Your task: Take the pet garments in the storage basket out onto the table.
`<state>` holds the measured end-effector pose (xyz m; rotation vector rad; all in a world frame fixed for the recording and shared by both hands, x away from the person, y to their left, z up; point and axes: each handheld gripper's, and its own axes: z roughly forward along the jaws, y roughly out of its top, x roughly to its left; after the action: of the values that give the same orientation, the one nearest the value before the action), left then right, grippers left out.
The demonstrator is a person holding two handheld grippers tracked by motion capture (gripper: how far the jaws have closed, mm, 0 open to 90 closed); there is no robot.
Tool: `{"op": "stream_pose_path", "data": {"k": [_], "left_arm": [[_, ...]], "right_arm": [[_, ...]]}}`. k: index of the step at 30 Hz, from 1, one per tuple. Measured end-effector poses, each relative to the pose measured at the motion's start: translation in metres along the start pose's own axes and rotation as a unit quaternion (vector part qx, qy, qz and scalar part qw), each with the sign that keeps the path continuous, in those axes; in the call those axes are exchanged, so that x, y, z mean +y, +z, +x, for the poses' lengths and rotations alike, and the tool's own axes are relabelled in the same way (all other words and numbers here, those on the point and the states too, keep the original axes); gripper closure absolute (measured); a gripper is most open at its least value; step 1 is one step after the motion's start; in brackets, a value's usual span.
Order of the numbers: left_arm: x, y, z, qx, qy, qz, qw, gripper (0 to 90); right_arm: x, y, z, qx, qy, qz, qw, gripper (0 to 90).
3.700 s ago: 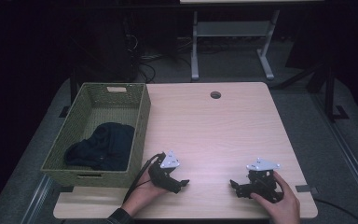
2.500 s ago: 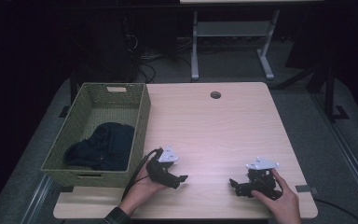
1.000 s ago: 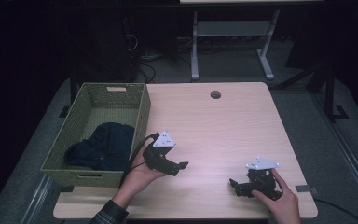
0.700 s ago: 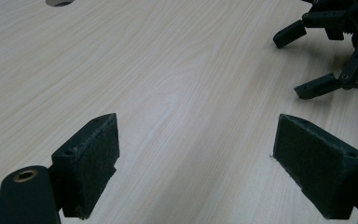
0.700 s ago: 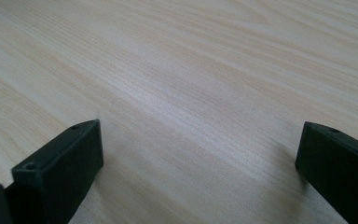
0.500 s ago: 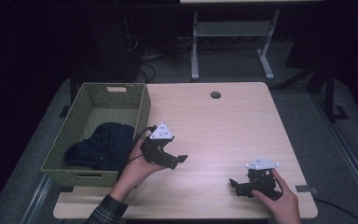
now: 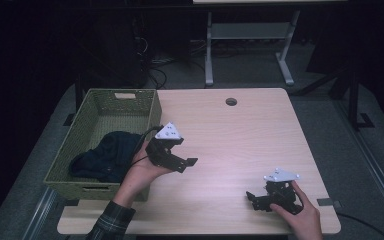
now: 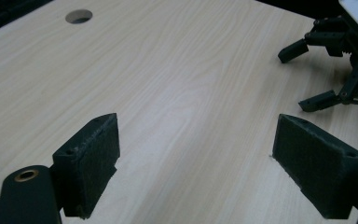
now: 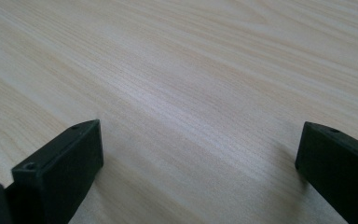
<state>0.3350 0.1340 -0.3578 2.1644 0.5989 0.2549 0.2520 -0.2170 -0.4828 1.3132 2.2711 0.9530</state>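
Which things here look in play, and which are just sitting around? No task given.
Likely in play (a guess):
- left tool, open, lifted beside the basket
- right tool, open, low on the table
- green wicker basket
- dark cloth in the basket

Just there:
- wooden table
- cable hole in the table
- metal stand behind the table

Lighting: dim room, black surroundings; table (image 7: 260, 130) lit from above, pale glare at centre frame. Soft shadows under jaws in gripper views. Near jaws slightly blurred; high view grainy.
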Motion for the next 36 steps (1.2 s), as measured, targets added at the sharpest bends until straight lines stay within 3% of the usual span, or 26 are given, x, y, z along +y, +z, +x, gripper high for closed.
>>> {"op": "stream_pose_path", "data": {"k": [9,18,24,36], "left_arm": [[-0.006,-0.025,0.025,0.028,-0.016,-0.010,0.9994,14.1],[-0.016,-0.045,0.042,0.049,-0.030,-0.013,0.9982,14.4],[-0.023,-0.058,0.053,0.071,-0.047,-0.018,0.9962,14.8],[-0.039,-0.078,0.074,0.090,-0.073,-0.016,0.9931,15.0]], "right_arm": [[0.000,0.000,0.000,-0.001,-0.002,0.000,1.0000,0.4],[0.000,0.000,0.000,0.000,-0.002,0.000,1.0000,0.4],[0.000,0.000,0.000,0.000,-0.001,0.000,1.0000,0.4],[0.000,0.000,0.000,0.000,-0.001,0.000,1.0000,0.4]]}}
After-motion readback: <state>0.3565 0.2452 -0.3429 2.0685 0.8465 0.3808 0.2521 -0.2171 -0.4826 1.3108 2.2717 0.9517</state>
